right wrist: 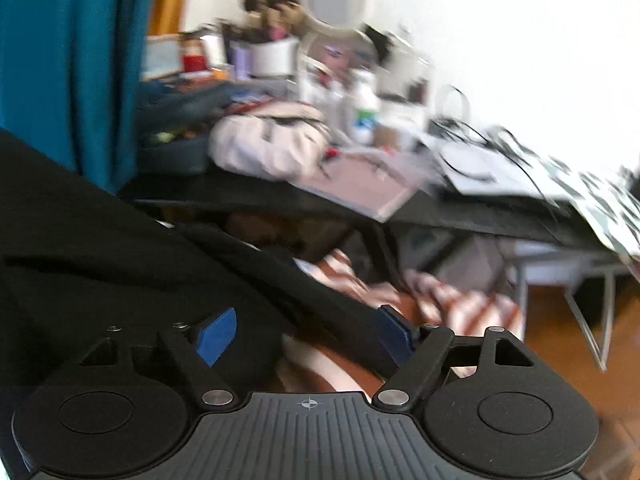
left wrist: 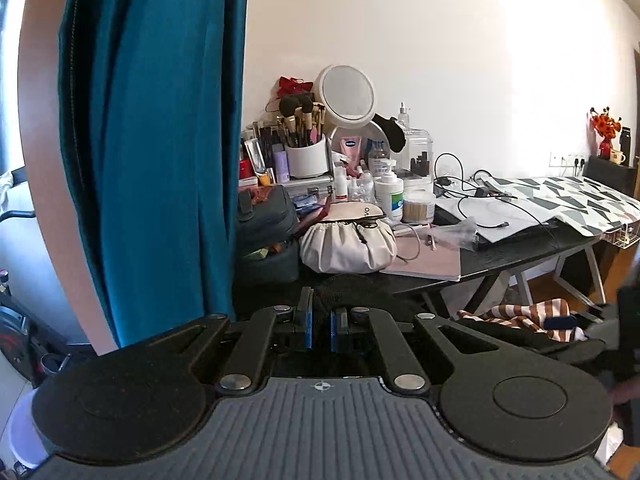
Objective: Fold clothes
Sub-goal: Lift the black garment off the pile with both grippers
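So my left gripper (left wrist: pixel 321 322) is pinched tight on a bunch of the black garment (left wrist: pixel 352 286), holding it up off the pile so it hangs free and I can find its shape. It drapes across to my right gripper (right wrist: pixel 306 334), whose jaws stand wide apart with black cloth passing between them, nothing clamped; I reckon that side is lining up for a second corner. The striped garment (right wrist: pixel 452 300) waits below, in front of the cluttered desk (left wrist: pixel 500 256).
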A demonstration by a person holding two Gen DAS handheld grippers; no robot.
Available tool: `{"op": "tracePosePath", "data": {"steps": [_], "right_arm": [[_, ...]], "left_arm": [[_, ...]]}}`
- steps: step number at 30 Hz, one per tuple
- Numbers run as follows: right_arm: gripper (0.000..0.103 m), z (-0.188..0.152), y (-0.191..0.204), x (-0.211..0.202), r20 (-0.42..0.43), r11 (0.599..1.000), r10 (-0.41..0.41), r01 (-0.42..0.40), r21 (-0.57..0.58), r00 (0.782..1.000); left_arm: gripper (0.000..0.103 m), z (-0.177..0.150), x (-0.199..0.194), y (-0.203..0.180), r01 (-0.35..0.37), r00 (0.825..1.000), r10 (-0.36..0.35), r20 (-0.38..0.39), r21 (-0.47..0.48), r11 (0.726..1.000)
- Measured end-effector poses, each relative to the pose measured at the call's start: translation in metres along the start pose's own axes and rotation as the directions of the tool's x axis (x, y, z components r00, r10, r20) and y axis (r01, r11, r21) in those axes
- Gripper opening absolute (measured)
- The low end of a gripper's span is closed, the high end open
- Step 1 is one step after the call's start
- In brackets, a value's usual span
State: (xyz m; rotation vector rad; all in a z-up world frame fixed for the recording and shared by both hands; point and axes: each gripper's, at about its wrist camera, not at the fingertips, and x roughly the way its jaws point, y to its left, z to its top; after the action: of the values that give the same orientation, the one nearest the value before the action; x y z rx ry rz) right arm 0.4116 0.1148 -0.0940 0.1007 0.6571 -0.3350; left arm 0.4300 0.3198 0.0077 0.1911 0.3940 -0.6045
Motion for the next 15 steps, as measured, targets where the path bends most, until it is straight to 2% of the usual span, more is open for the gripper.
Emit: {"op": "tracePosePath", "data": {"steps": [2,4,5,6,8,9,12,13,15], "right_arm": [[0.074,0.009,0.001,0.013,-0.004,1.0,0.028,-0.028,0.012,1.0],[0.07,0.019,0.0,0.033,-0.054,0.999,0.03,-0.028,0.035,0.998],[0.054,0.024,-0.005,0.042,-0.087,0.997,0.044,-0.038,0.069,0.995],[0.03,0.027,-0.012,0.047,-0.109,0.99,0.077,-0.064,0.125,0.991],[0.019,0.032,-0.034,0.049,-0.112,0.953,0.13,-0.093,0.287,0.985],[0.003,0.032,-0.044,0.046,-0.094,0.93,0.14,-0.099,0.353,0.986],[0.002,0.033,-0.074,0.011,0.057,0.876,0.004,-0.031,0.481,0.998],[0.002,0.032,-0.083,-0.004,0.101,0.865,-0.063,0.003,0.502,0.993],[0.002,0.028,-0.099,-0.023,0.135,0.851,-0.155,0.063,0.522,0.979]], "left_arm": [[0.008,-0.004,-0.004,-0.002,-0.009,1.0,0.009,0.001,0.005,1.0],[0.008,-0.006,-0.007,-0.002,-0.029,1.0,0.029,0.004,0.003,1.0],[0.008,-0.007,-0.008,0.0,-0.04,0.999,0.04,0.007,-0.006,0.999],[0.008,-0.008,-0.01,0.002,-0.05,0.999,0.05,0.009,-0.015,0.999],[0.008,-0.009,-0.012,0.006,-0.069,0.998,0.069,0.012,-0.038,0.997],[0.008,-0.009,-0.012,0.009,-0.08,0.997,0.08,0.015,-0.052,0.995],[0.008,-0.008,-0.01,0.018,-0.109,0.993,0.111,0.024,-0.082,0.991],[0.008,-0.008,-0.009,0.02,-0.117,0.992,0.12,0.026,-0.086,0.989],[0.008,-0.008,-0.005,0.021,-0.124,0.992,0.126,0.02,-0.094,0.988]]}}
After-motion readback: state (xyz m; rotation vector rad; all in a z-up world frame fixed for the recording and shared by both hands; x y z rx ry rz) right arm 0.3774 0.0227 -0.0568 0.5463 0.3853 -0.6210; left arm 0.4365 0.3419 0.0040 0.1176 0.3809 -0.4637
